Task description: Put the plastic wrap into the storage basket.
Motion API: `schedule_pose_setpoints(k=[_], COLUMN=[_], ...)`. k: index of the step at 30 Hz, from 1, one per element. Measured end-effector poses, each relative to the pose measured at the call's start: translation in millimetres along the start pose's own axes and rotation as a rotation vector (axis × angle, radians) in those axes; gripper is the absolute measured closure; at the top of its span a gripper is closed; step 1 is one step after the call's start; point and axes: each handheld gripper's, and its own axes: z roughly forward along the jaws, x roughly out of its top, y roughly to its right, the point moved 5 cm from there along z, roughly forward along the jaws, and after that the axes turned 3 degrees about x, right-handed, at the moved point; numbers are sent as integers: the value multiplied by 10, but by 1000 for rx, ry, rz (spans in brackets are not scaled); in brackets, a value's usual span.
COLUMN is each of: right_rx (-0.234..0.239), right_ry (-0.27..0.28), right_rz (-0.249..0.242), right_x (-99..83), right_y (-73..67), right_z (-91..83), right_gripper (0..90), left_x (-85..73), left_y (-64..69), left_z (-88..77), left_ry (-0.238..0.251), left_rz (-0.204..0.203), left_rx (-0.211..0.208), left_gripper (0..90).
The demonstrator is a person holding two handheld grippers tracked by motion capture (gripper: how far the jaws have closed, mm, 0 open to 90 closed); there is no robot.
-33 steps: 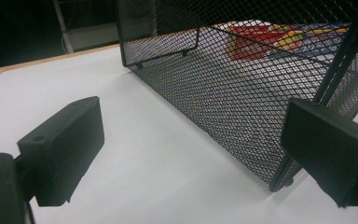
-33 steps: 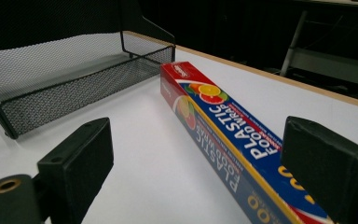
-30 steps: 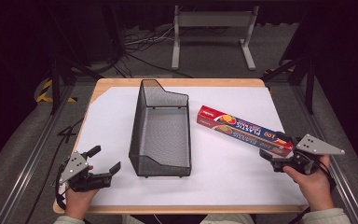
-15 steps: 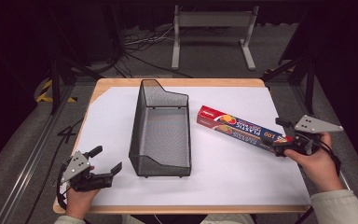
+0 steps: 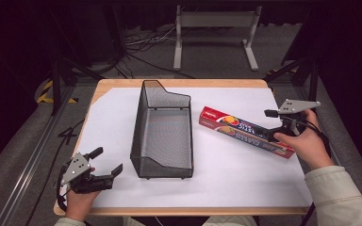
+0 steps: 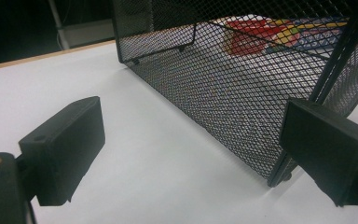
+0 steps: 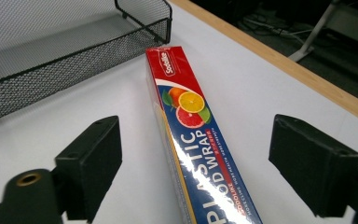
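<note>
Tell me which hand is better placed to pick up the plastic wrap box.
Right: its tongs are open astride the plastic wrap box. The left tongs sit beyond the mesh basket.

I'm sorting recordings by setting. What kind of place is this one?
Probably a lab or studio recording rig, not a home: a paper-covered table among dark surroundings, loose floor cables, and metal stands.

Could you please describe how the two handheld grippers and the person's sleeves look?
Both the left gripper and the right gripper are black, each with two blocky rectangular jaws and a grey three-cornered plate on top with small holes. A black cable trails from each. A brass-coloured ring shows near the base in each gripper view. The person's sleeves are light, pale beige.
</note>
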Motion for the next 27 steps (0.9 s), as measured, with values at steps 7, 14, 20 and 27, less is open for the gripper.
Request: schedule_pose_setpoints(k=[7, 14, 20, 27], right_rx=[18, 39, 56, 79], right_ry=[-43, -66, -123, -161], right_rz=[33, 14, -13, 10], right_x=[79, 179, 135, -30], right_y=[120, 253, 261, 255], right_z=[154, 323, 470, 650], right_gripper=[158, 109, 109, 117], left_x=[4, 7, 3, 1], left_y=[-10, -19, -22, -26], left_z=[-7, -21, -24, -20], left_ry=[6, 7, 7, 7], left_rz=[2, 0, 0, 2], left_rx=[3, 7, 7, 8], left_gripper=[77, 76, 77, 77])
